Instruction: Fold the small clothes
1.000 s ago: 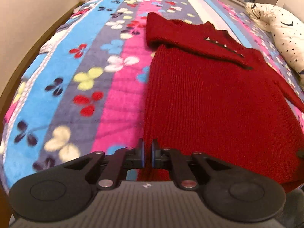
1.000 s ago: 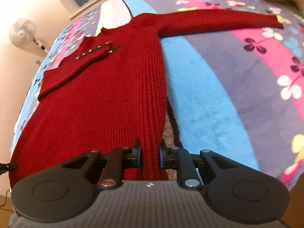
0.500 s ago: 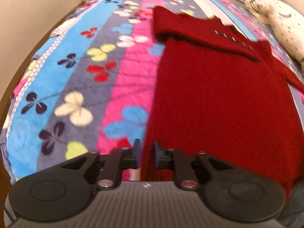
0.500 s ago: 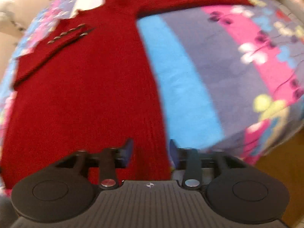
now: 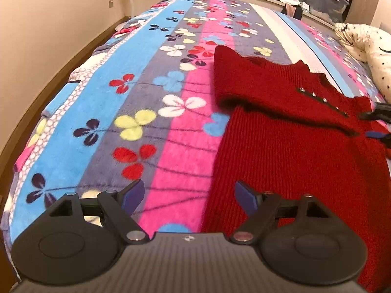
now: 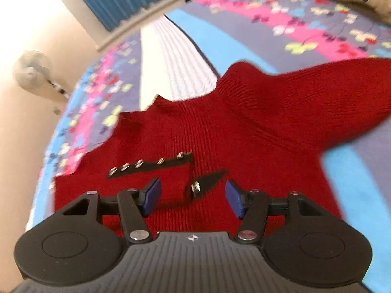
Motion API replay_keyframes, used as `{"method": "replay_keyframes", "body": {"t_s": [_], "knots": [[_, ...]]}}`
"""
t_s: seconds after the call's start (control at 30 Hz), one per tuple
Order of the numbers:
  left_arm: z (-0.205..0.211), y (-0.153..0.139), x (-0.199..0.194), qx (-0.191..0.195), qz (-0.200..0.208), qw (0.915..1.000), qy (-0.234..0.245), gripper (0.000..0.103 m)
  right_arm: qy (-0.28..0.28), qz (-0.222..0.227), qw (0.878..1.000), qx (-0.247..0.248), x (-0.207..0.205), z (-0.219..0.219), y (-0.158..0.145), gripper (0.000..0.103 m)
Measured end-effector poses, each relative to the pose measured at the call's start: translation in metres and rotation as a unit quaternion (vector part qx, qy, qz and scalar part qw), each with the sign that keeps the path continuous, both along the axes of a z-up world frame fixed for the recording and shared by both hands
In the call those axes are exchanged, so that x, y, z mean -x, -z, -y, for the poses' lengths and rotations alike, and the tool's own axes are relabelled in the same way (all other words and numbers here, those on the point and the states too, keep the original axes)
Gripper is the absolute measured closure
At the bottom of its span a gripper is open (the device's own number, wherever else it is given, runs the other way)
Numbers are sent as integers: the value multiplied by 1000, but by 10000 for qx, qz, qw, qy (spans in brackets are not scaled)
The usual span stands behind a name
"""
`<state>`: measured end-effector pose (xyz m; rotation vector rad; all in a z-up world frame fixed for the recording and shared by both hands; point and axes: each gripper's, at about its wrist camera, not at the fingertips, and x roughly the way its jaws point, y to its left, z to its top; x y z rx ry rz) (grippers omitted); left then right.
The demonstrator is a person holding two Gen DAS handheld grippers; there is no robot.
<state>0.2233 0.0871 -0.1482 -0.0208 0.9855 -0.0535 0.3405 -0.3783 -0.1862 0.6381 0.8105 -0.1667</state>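
Both sets of jaws opening with nothing gripped, left gripper [image 5: 188,196] over the red knit sweater [image 5: 293,151] hem, right gripper [image 6: 193,197] probably nearing the folded sleeve cuff [image 6: 156,173] (view blurred), sweater flat on bed [image 5: 122,92] for folding.

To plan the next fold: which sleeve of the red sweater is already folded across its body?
The studded sleeve on the left of the right wrist view lies folded over the sweater; the other sleeve is spread out on the blanket.
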Motion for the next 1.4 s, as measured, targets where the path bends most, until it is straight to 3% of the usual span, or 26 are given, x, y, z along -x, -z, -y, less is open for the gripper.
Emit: {"method": "replay_keyframes", "body": {"t_s": [0.13,0.17,0.2,0.27,0.37,0.5,0.7,0.83,0.9,0.97,1.0,1.07,1.13,1.17,1.2,1.3,1.33,1.4], "knots": [[5,4,-11,-103,18,9999,38,18,81,-378,9991,175,-42,-22,36,39],[6,6,-14,-126,18,9999,36,18,15,-234,9989,412,-46,-31,35,57],[6,7,-18,-128,11,9999,32,18,-165,-127,9978,632,-48,-38,32,90],[7,10,-26,-117,29,9999,-7,18,-461,-69,9934,1046,-49,-48,25,97],[8,10,-38,-163,110,9997,-114,18,-494,523,9927,971,-33,-34,-1,97],[9,9,-47,-103,152,9996,-197,18,-91,848,9878,1300,-20,1,-23,97],[20,9,-47,-241,179,9995,-97,18,-52,-148,9876,1560,-32,27,32,94],[34,3,-63,-346,328,9989,28,18,257,-30,9871,1581,-19,28,34,89],[46,-3,-84,-370,499,9981,48,16,284,176,9830,1804,-9,29,24,103],[62,-5,-110,-462,657,9967,70,16,133,268,9797,1980,-8,28,19,103],[69,-5,-123,-526,699,9961,67,16,106,262,9826,1834,-7,33,18,103],[82,-2,-151,-534,704,9961,40,16,213,193,9930,1144,-7,46,20,97],[92,0,-177,-497,682,9964,-2,16,284,105,9983,503,-8,54,23,75],[96,2,-188,-525,680,9963,-4,16,227,163,9989,368,-7,53,23,56],[102,3,-198,-569,691,9960,15,16,175,221,9990,353,-7,50,23,50],[117,8,-223,-726,661,9951,117,16,136,15,9959,896,-20,34,30,50],[121,10,-228,-743,607,9952,195,16,86,-63,9954,954,-24,30,35,54],[133,18,-237,-842,485,9946,371,16,20,1,9911,1331,-26,20,36,89]]}}
